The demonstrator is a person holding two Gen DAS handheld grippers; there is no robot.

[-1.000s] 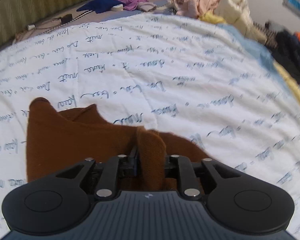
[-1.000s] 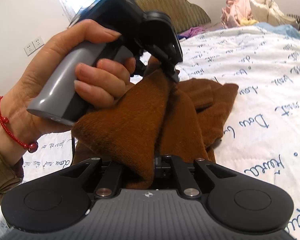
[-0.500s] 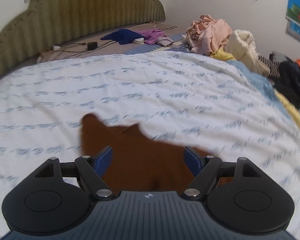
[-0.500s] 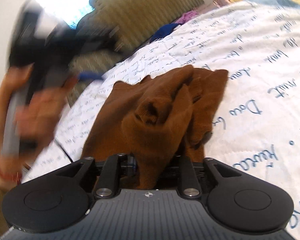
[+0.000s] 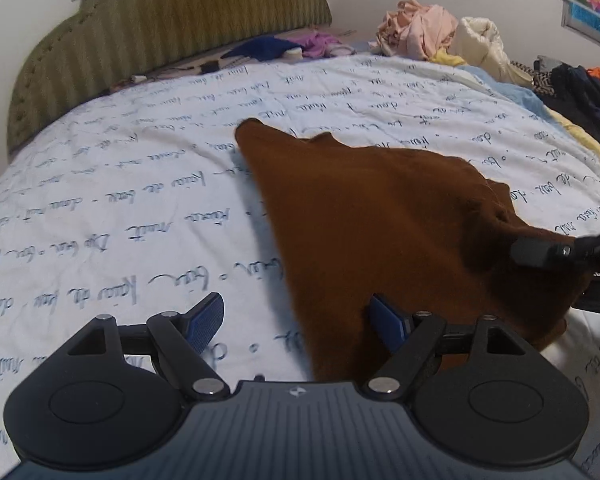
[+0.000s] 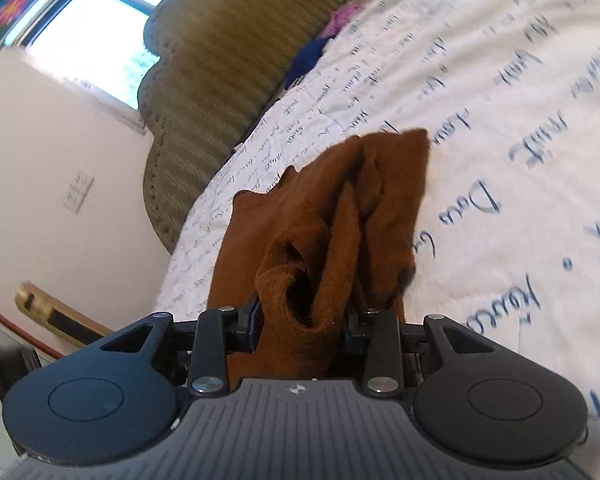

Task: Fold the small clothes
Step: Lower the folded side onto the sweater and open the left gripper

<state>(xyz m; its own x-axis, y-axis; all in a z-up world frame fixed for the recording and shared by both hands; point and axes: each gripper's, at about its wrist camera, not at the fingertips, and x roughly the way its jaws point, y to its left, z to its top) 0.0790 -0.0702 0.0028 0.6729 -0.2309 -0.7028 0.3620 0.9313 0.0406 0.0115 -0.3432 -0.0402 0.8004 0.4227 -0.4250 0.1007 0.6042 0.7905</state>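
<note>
A brown knit garment (image 5: 380, 220) lies loosely folded on the white quilt with blue script (image 5: 120, 200). My left gripper (image 5: 296, 320) is open wide and holds nothing; the garment's near left edge runs between its fingers, and the right blue pad (image 5: 388, 322) lies over the cloth. In the right wrist view my right gripper (image 6: 302, 320) has its jaws opening. A slack, hollow roll of the brown garment (image 6: 320, 240) sits between them and fills the gap. One finger of the right gripper (image 5: 540, 250) shows at the garment's right edge.
An olive padded headboard (image 5: 160, 20) stands at the far end, with blue and purple items (image 5: 268, 48) before it. Piles of clothes (image 5: 420, 32) and dark garments (image 5: 580, 92) line the far right of the bed. A wall socket (image 6: 78, 196) and a window (image 6: 92, 20) are on the left.
My left gripper let go of the brown cloth, opened wide and drew off to the left. The right gripper rolled and its jaws widened; the cloth slackened and settled on the quilt.
</note>
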